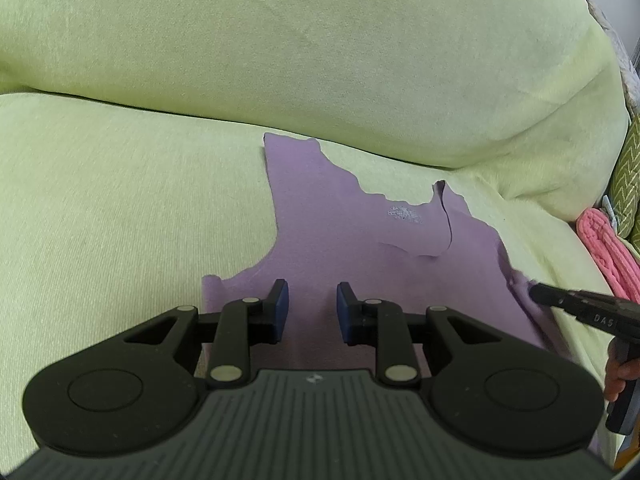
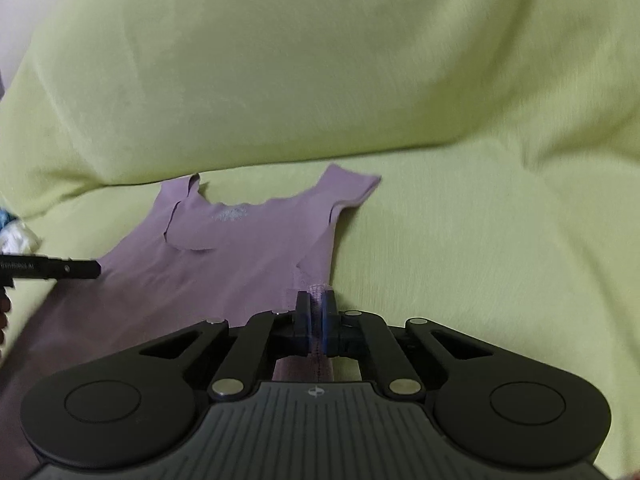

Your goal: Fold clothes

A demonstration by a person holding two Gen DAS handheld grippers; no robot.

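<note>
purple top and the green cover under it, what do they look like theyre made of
Purple top: thin, matte knit, likely a smooth stretch jersey; it lies limp with raw-looking, wavy cut edges and a pale print inside the neckline. Green cover: soft woven or fine knit upholstery cloth, matte, with a faint ribbed grain; the exact fibre can't be told.

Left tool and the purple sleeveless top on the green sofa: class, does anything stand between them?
Nothing visible does. The left tool hangs open directly over the purple sleeveless top, with only bare fabric between its fingers. The right tool is already shut on the top's side edge.
</note>
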